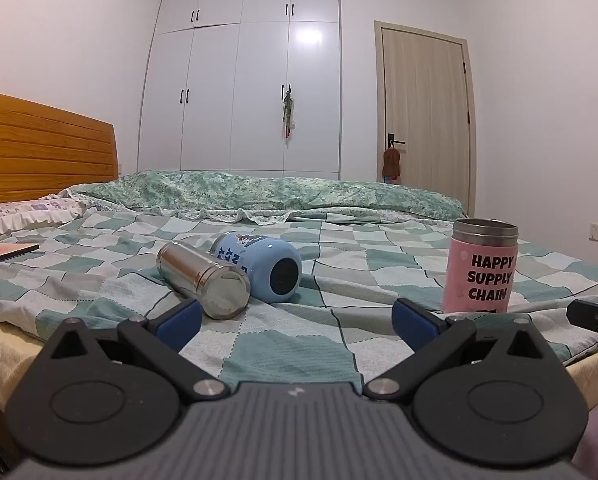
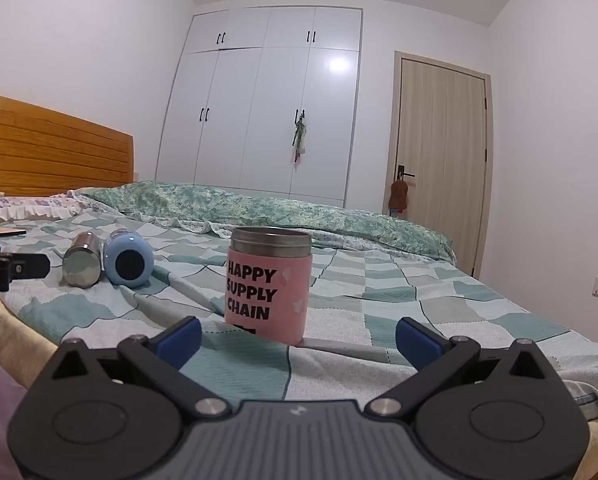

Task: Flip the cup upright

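Note:
A pink cup lettered "HAPPY SUPPLY CHAIN" stands upright on the checked bedspread, steel rim up; it also shows in the right wrist view. A steel cup and a light blue cup lie on their sides, touching, bases toward me; both show in the right wrist view, the steel cup and the blue cup. My left gripper is open and empty, just short of the lying cups. My right gripper is open and empty, just short of the pink cup.
A folded green floral quilt lies across the far side of the bed. A pillow and a flat book lie at the left by the wooden headboard. A white wardrobe and a door stand behind.

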